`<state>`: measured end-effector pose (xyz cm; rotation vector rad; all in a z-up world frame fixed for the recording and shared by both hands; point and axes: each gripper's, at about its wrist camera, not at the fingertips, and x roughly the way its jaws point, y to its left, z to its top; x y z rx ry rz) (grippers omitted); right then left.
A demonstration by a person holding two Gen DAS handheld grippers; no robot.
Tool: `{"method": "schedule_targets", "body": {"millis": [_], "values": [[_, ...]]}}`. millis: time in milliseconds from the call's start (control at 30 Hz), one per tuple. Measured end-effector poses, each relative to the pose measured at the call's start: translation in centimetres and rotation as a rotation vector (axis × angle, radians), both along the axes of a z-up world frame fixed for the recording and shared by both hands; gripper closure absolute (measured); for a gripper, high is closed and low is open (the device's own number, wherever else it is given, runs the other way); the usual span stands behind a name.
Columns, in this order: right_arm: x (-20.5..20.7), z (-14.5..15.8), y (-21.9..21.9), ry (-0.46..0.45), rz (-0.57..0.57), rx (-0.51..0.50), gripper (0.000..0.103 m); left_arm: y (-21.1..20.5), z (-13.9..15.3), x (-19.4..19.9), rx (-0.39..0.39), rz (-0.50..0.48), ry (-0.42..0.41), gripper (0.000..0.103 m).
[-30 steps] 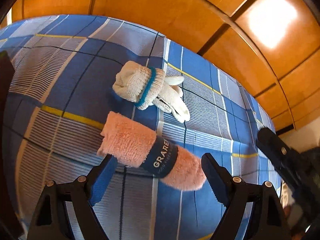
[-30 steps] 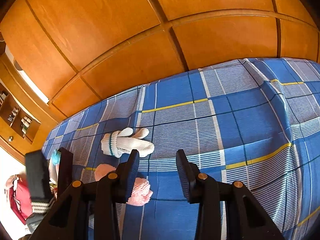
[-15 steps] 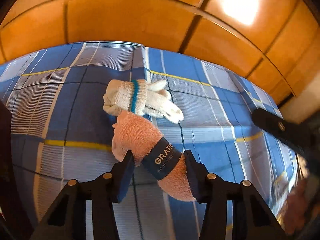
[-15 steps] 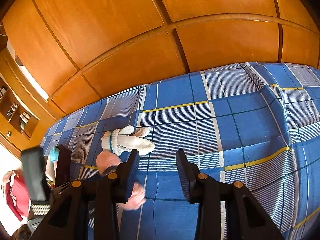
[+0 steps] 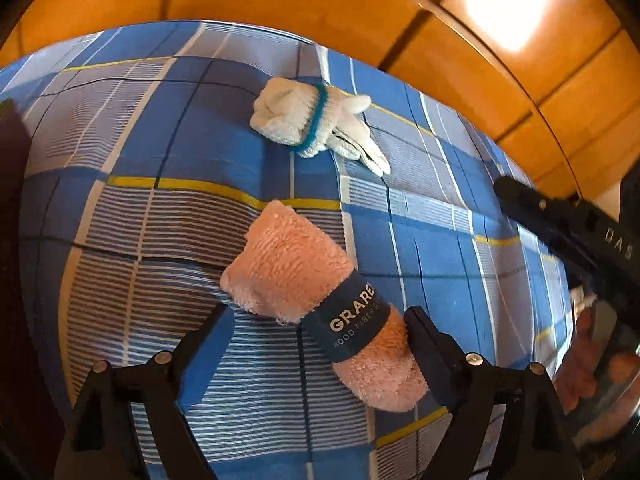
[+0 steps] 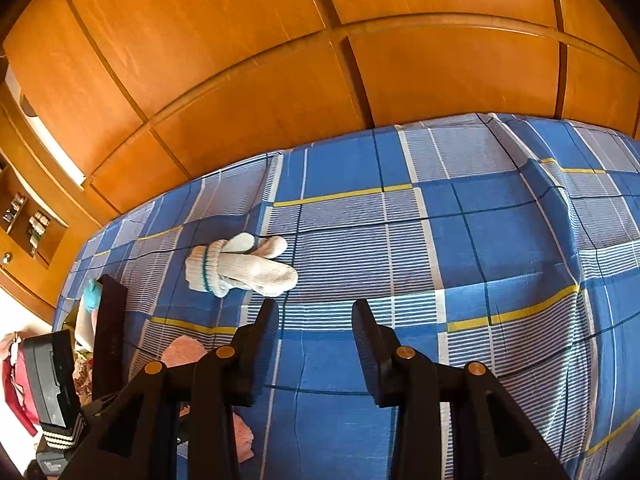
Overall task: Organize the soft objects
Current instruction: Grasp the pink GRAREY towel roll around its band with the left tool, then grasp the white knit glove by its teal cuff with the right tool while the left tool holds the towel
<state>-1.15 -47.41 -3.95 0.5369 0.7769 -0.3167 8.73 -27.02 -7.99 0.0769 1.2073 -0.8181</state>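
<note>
1. My left gripper [image 5: 316, 330] gapes wide around the pink towel roll [image 5: 320, 296] on the plaid bedspread [image 5: 160, 152], gripping nothing.
2. My right gripper [image 6: 314, 332] hovers open and empty, near the white gloves [image 6: 240, 268].

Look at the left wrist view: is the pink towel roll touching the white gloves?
No, bare plaid bedsheet separates the pink towel roll from the white gloves.
</note>
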Motion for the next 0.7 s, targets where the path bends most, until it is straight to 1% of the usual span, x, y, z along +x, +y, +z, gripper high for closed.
{"method": "schedule_targets", "body": {"millis": [100, 233, 300, 367, 467, 533, 633, 700], "values": [[0.2, -0.3, 0.0, 0.016, -0.001, -0.003, 0.065, -0.1, -0.2, -0.4, -0.012, 0.059, -0.004, 0.016], [0.4, -0.6, 0.2, 0.036, 0.007, -0.019, 0.065, -0.2, -0.7, -0.9, -0.013, 0.101, -0.012, 0.017], [0.6, -0.8, 0.3, 0.047, 0.013, -0.023, 0.065, -0.3, -0.8, -1.0, -0.015, 0.106, -0.024, 0.018], [0.8, -1.0, 0.6, 0.051, 0.031, -0.031, 0.065, -0.3, -1.0, -1.4, -0.015, 0.093, -0.052, 0.018], [1.3, -0.9, 1.6, 0.043, 0.094, -0.051, 0.065, 0.0, -1.1, -1.9, -0.036, 0.074, -0.095, 0.018], [1.8, -0.7, 2.3, 0.038, 0.142, -0.054, 0.065, 0.6, -1.2, -2.0, -0.064, 0.063, -0.103, 0.018], [3.9, -0.2, 3.8, 0.050, 0.240, -0.124, 0.065, 1.6, -1.3, -1.8, -0.109, 0.047, -0.102, 0.019], [6.0, 0.1, 5.1, 0.074, 0.314, -0.187, 0.065, 1.9, -1.4, -1.8, -0.131, 0.045, -0.104, 0.019]]}}
